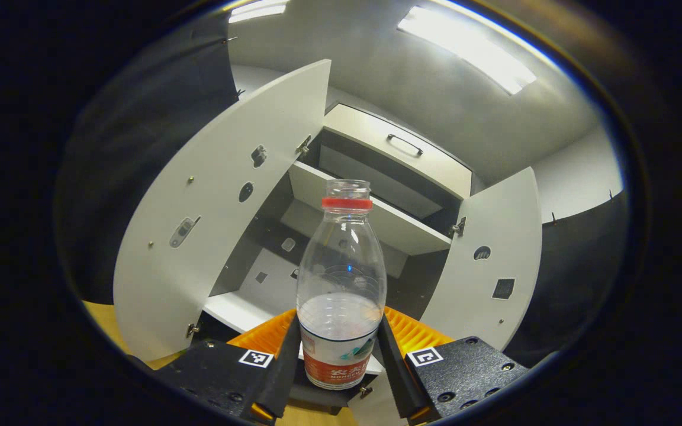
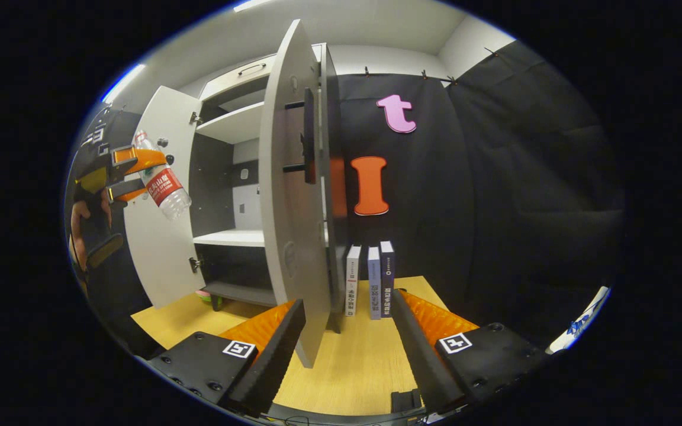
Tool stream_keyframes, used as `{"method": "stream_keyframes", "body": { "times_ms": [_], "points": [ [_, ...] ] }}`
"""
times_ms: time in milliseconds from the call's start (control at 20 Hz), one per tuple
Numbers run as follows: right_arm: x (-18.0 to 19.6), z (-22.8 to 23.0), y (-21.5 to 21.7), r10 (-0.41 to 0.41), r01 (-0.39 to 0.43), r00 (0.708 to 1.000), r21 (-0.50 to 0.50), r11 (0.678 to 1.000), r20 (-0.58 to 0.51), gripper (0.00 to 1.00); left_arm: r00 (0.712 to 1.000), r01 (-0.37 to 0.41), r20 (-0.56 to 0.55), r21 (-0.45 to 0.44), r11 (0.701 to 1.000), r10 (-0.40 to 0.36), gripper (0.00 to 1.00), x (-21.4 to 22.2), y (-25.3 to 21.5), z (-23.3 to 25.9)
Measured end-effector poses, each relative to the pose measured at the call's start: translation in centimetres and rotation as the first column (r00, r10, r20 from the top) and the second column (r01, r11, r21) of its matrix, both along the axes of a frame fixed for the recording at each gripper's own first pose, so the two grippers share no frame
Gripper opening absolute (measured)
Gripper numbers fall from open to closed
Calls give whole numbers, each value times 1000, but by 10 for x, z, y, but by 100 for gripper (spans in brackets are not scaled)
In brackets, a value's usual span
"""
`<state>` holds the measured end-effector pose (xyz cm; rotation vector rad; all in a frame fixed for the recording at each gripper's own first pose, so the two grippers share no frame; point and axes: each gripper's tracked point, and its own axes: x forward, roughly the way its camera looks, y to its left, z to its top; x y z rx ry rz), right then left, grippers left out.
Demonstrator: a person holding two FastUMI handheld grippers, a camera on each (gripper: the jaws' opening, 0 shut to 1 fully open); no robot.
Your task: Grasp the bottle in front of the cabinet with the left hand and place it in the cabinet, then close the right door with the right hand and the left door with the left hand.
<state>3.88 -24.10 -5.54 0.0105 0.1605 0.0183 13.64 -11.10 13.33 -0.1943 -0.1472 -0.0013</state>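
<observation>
Left gripper view showed the left gripper (image 1: 341, 355) clamped on the bottle (image 1: 341, 284), its neck pointing up toward the open cabinet (image 1: 370, 219) straight ahead. The right gripper (image 2: 347, 337) hung spread apart around the right door (image 2: 288, 195) edge.

recording booth, black cloth wall (image 2: 524, 195), white cabinet (image 2: 231, 177), wooden table (image 2: 353, 361), ceiling lights (image 1: 465, 47)

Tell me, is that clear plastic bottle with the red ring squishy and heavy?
The clear plastic bottle with the red ring probably feels light: it looks mostly empty. Its thin ribbed walls would likely dent if the left tongs, shut on its labelled end, squeezed harder. With no cap visible, any remaining liquid might spill when tilted.
</observation>
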Motion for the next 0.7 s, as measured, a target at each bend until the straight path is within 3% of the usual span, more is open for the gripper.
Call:
{"method": "stream_keyframes", "body": {
  "times_ms": [200,500,600,700],
  "points": [
    [9,1,-13,-145,144,989,27,989,19,97,995,58,-81,66,996,-53,68,76,-1,-16],
    [14,-6,-26,-347,345,937,38,938,39,96,976,119,-202,169,978,-83,68,194,-9,-74],
    [7,-6,-32,-405,404,913,21,914,49,96,962,137,-261,233,963,-74,68,225,-10,-100],
    [-3,-5,-35,-454,453,890,21,891,50,97,932,165,-361,316,934,-42,68,252,-9,-133]
  ]
}}
